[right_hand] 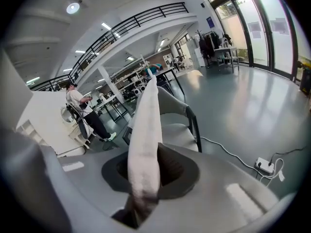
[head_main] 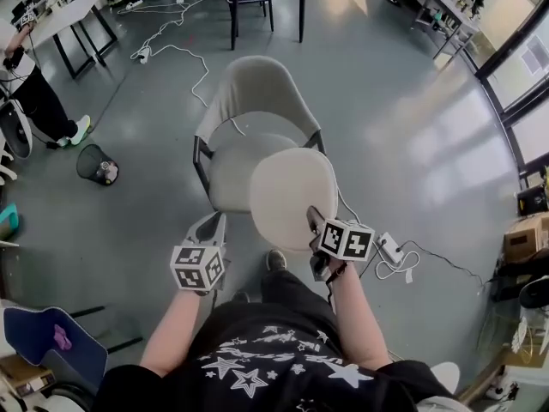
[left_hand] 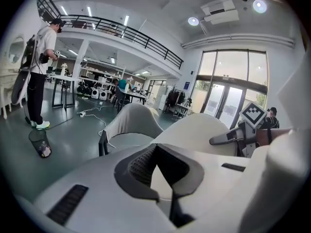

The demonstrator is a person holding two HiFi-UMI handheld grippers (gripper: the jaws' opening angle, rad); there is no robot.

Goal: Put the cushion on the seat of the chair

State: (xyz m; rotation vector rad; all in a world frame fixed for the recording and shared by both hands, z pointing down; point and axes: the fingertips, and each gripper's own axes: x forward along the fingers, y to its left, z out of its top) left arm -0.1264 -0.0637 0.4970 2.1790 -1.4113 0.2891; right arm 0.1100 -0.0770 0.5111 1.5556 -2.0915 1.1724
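Head view: R claw (head_main: 316, 221) is clamping the near edge of the round beige cushion (head_main: 292, 197). The cushion is hanging over the front of the chair (head_main: 257, 93) seat; can't tell if it's touching. L claw (head_main: 211, 228) is hovering just left of the cushion, apart from it. A bin (head_main: 96, 163) is standing on the floor (head_main: 412, 127) to the chair's left, a power strip (head_main: 390, 247) lying to its right.

L gripper view: L claw (left_hand: 158, 152) is showing jaws apart w/ nothing between them. The cushion (left_hand: 199, 130) is sitting beyond them, the chair (left_hand: 133, 123) behind it.

R gripper view: jaws of the R claw (right_hand: 148, 164) are pressing on the cushion (right_hand: 148, 125), which is standing edge-on. The chair seat (right_hand: 177, 130) is lying just past it.
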